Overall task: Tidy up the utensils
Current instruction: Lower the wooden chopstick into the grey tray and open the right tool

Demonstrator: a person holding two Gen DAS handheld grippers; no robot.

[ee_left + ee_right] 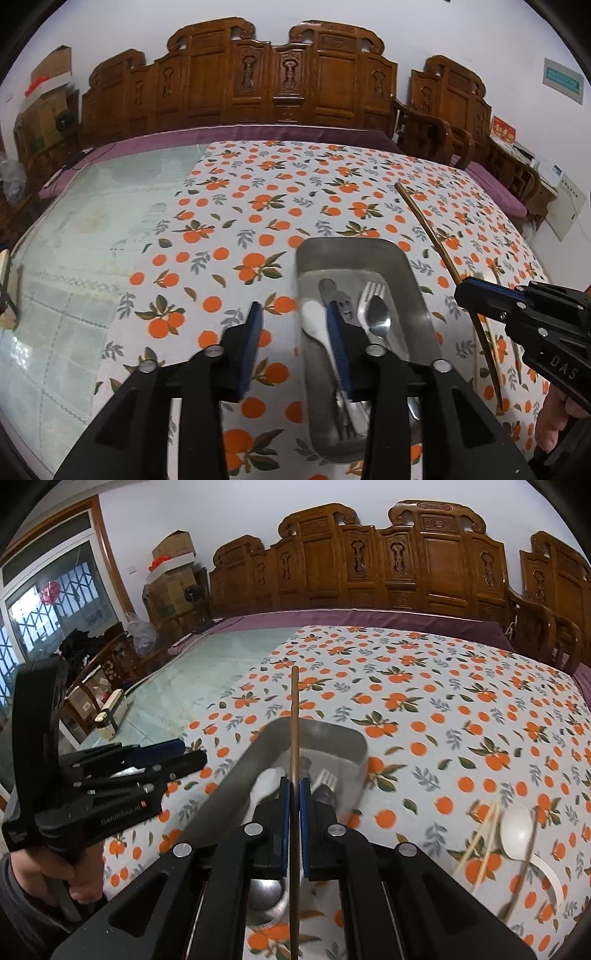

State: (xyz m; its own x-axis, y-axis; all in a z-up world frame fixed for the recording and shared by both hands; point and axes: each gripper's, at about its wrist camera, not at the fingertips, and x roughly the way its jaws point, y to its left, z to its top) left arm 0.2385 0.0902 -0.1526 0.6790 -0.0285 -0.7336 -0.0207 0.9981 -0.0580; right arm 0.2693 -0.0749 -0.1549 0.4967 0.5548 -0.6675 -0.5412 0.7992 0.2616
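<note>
Left claw: fingers spread wide, nothing between them, pointing forward and held low. Right claw: pads pinched together, gripping; the person's hand wraps the left claw's handle.

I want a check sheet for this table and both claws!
Surface: orange-print tablecloth, glass tabletop bare beside it.
Job's things: metal tray holds fork and spoons; white spoon and pale chopsticks lie on the cloth.
Clutter: nothing seen.
Grippers: left claw open above the tray; right claw shut on brown chopstick.
Cables: nothing seen.
Surroundings: carved wooden bench, cardboard boxes.
</note>
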